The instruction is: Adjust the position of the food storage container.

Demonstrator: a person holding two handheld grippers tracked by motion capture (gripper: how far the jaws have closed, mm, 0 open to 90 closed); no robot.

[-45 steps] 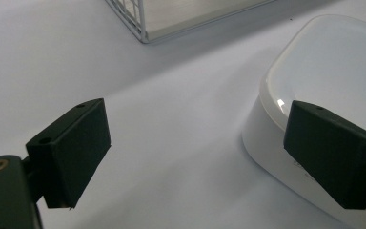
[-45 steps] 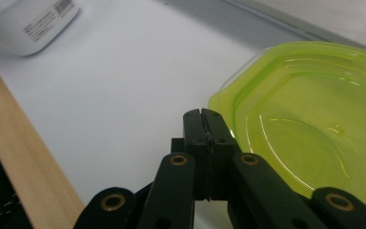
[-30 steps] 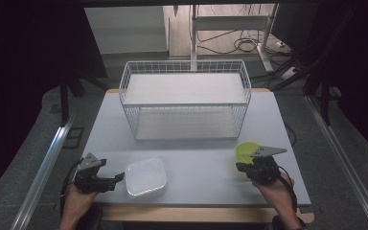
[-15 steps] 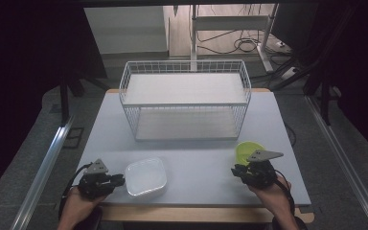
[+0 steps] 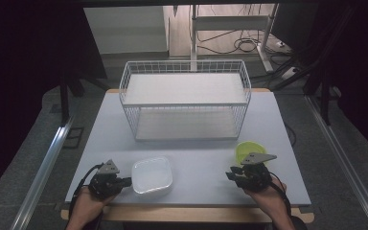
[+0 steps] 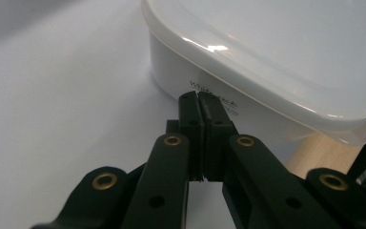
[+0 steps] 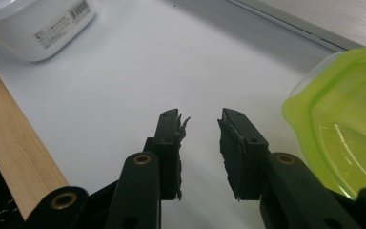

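Note:
A white tub with a clear lid (image 5: 152, 175) sits near the table's front edge, left of centre. My left gripper (image 5: 127, 181) is at its left side. In the left gripper view the jaws (image 6: 199, 98) have just closed and stand shut with nothing between them, tips right at the white tub's wall (image 6: 171, 71). A lime-green container (image 5: 248, 149) sits at the front right. My right gripper (image 5: 231, 174) lies just in front of it and points left. Its jaws (image 7: 200, 121) have just been opening and hold nothing. The green container (image 7: 343, 129) lies to their right.
A white wire basket (image 5: 184, 103) stands at the back middle of the pale table (image 5: 196, 153). The table's wooden front edge (image 7: 14, 148) runs close beside the right gripper. The white tub (image 7: 38, 24) lies farther along the table. Dark floor and metal rails flank the table.
My left gripper slid right, up to the white tub, and its jaws closed. The right gripper's jaws came apart, and it sits slightly nearer the front edge. Both containers stayed put.

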